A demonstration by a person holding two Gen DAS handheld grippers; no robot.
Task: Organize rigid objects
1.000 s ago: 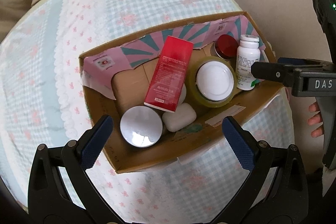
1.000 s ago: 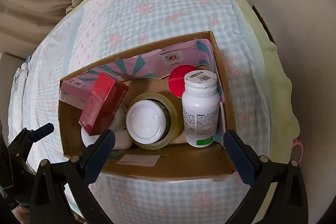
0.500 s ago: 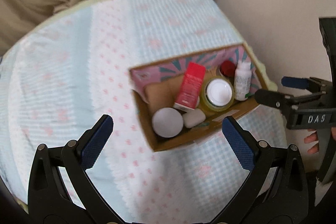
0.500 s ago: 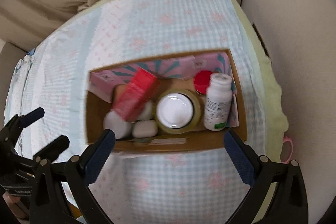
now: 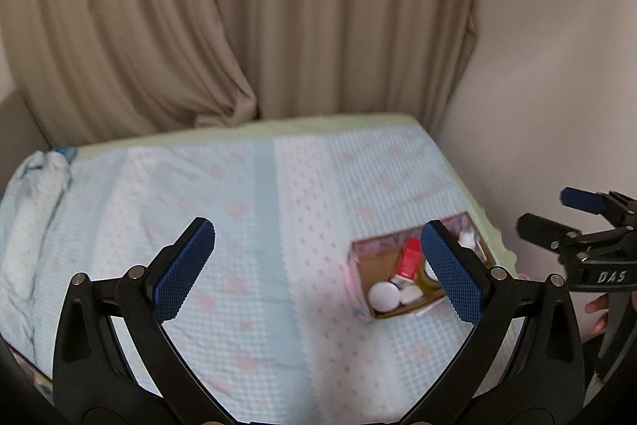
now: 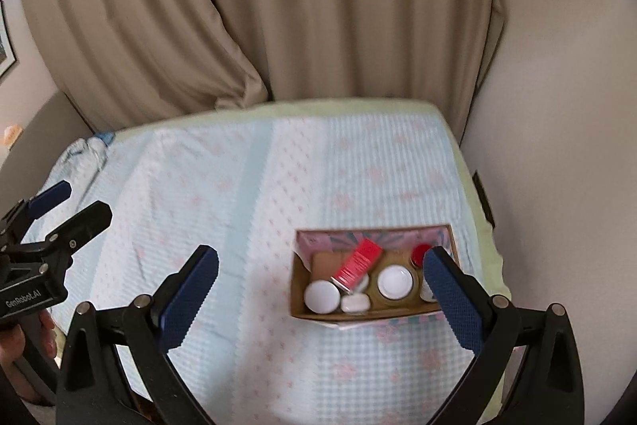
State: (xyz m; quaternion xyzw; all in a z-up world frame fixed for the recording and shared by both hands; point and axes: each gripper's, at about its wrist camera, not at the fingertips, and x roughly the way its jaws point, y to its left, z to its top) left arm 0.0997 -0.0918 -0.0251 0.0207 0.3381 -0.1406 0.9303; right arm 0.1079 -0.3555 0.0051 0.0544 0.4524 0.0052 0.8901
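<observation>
On the bed [image 6: 247, 186], at about four o'clock in the right wrist view, the box [image 6: 374, 314] is seen near the corner by the wall [image 6: 557, 146], and all the items are lying inside it. One second ago both cameras were held close above the box; now both grippers have been pulled far back and up, so that the box looks small and the curtain [image 6: 318, 6] fills the upper half of each view. From this it is judged that the packing is finished or nearly finished, since nothing loose is seen on the bedcover. Inside the box a red carton [image 6: 356, 261] is leaned across the other things, a white lid [image 6: 321, 296] is placed at the seven o'clock corner, a small white case [image 6: 355, 303] is beside it, a tape roll [image 6: 395, 281] with a white jar in its middle is found to the right, and a red cap [image 6: 420, 253] is at one o'clock. The white bottle is mostly hidden behind a finger. The left gripper [image 5: 318, 269] is held with its fingers wide apart and nothing between them, and the same is true for the right gripper [image 6: 322, 297]. A crumpled cloth [image 5: 36, 178] is lying at nine o'clock, well apart from the box. Nothing is standing in the way.
</observation>
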